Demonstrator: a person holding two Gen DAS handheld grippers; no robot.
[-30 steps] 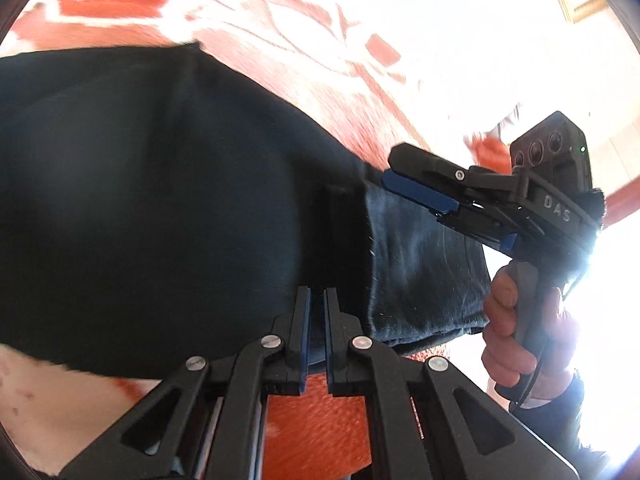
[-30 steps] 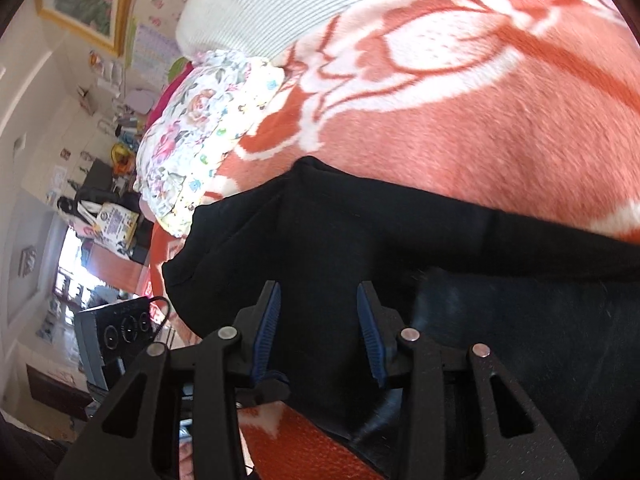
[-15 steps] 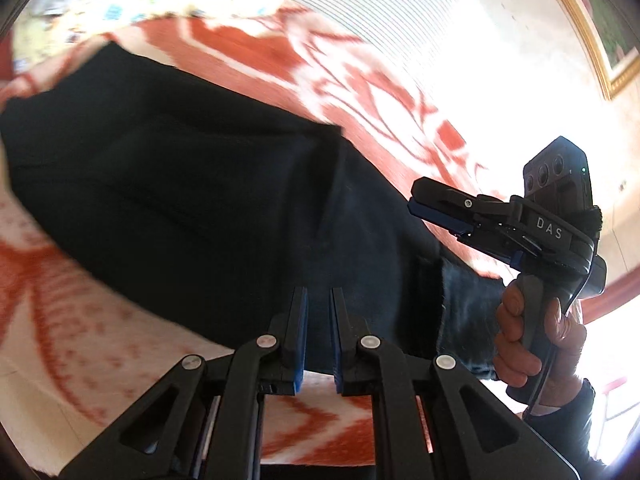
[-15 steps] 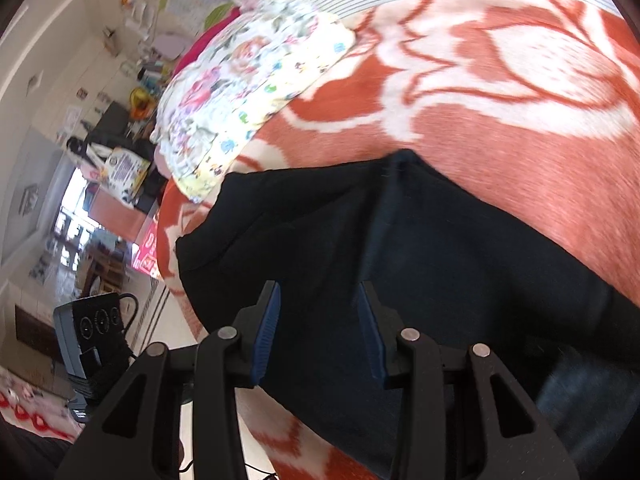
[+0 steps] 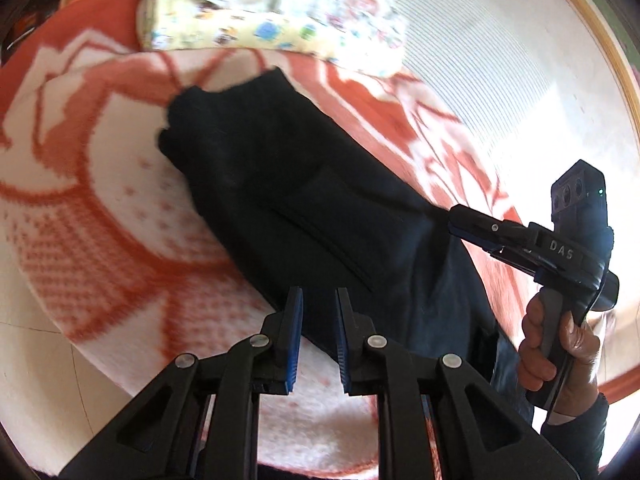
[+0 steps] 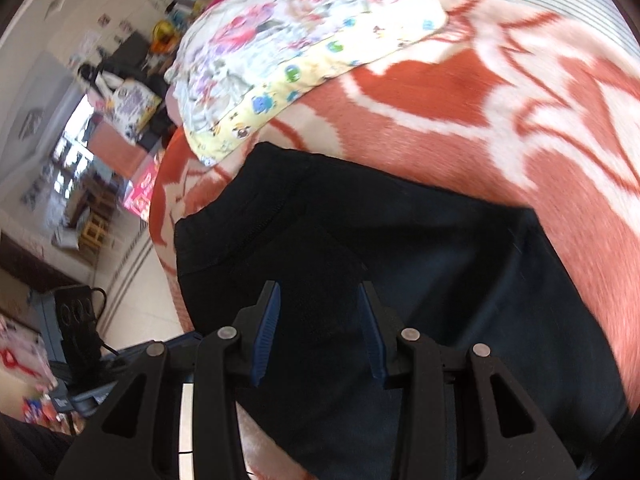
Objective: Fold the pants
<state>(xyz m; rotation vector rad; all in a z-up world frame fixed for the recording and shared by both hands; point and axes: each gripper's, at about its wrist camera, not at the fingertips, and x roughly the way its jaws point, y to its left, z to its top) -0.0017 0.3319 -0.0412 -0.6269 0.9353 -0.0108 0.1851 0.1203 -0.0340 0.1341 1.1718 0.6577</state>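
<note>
Looking first through the left wrist view, the dark navy fabric pants [image 5: 304, 208] now lie as a long strip running from the upper left toward the lower right of the frame, whereas a second ago they filled the whole left half; the camera has drawn back and swung round. The left gripper [image 5: 319, 340] at the bottom centre has just been opening its jaws, which now stand a little apart with nothing between them, only the pants' near edge and the orange-and-white patterned blanket [image 5: 100, 220] showing beyond the gap. That suggests one fold is laid and let go, with the next grab still to come. At the right edge a hand [image 5: 560, 344] holds the right gripper [image 5: 472, 226], its tips over the far edge of the pants; from here I cannot tell how its jaws stand. A floral patchwork pillow [image 5: 272, 4] sits at the top, near the pants' far end and apt to crowd a fold that way. In the right wrist view the pants [image 6: 420, 260] have slid lower and fill the centre and right of the frame, a stitched seam toward the upper left. The right gripper [image 6: 319, 332] shows its jaws apart and empty above the cloth. The pillow [image 6: 288, 52] sits in the upper centre; room clutter and bare floor fill the left, off the bed.
</note>
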